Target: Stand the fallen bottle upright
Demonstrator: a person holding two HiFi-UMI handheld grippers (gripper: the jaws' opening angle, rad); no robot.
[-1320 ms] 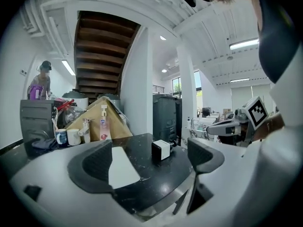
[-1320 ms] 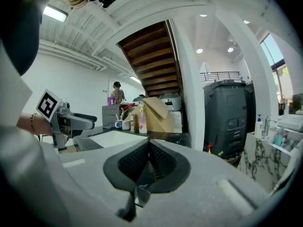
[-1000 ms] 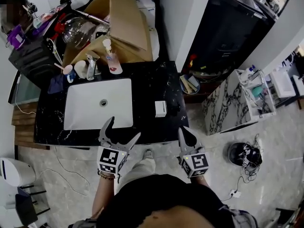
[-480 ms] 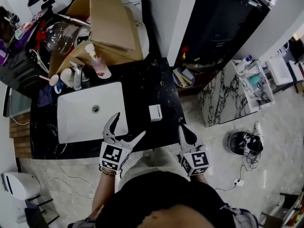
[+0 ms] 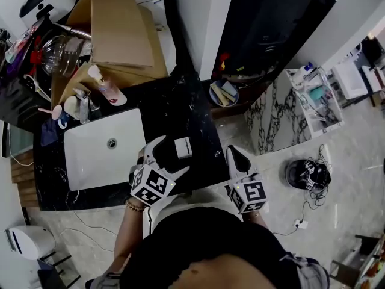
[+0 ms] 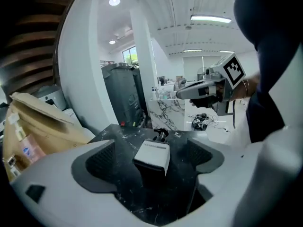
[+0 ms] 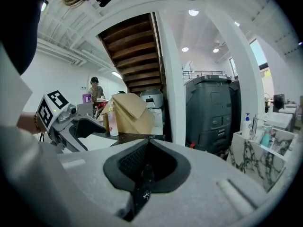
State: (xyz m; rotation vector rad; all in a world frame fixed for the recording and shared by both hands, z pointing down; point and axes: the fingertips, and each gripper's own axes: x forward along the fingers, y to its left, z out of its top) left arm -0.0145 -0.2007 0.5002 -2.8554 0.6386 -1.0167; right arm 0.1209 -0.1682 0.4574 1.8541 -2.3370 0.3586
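The fallen bottle (image 5: 182, 147) is small and dark with a white end, and it lies on its side on the black counter (image 5: 174, 113) just right of the sink. In the left gripper view the bottle (image 6: 152, 155) points its white end at me, lying between the two jaws. My left gripper (image 5: 169, 159) is open and straddles the bottle without touching it. My right gripper (image 5: 235, 156) is shut and empty, hanging off the counter's right front corner. The same right gripper (image 7: 146, 168) faces the stairs and shows no bottle.
A white sink (image 5: 84, 161) fills the counter's left half, with a tap (image 5: 82, 98) and a pink pump bottle (image 5: 106, 87) behind it. A cardboard box (image 5: 120, 35) stands at the back. A bowl (image 5: 221, 93) and a marble stand (image 5: 283, 110) are on the floor to the right.
My left gripper has moved forward and to the right from the sink's front edge, and its open jaws now sit either side of the bottle. The right gripper has barely moved.
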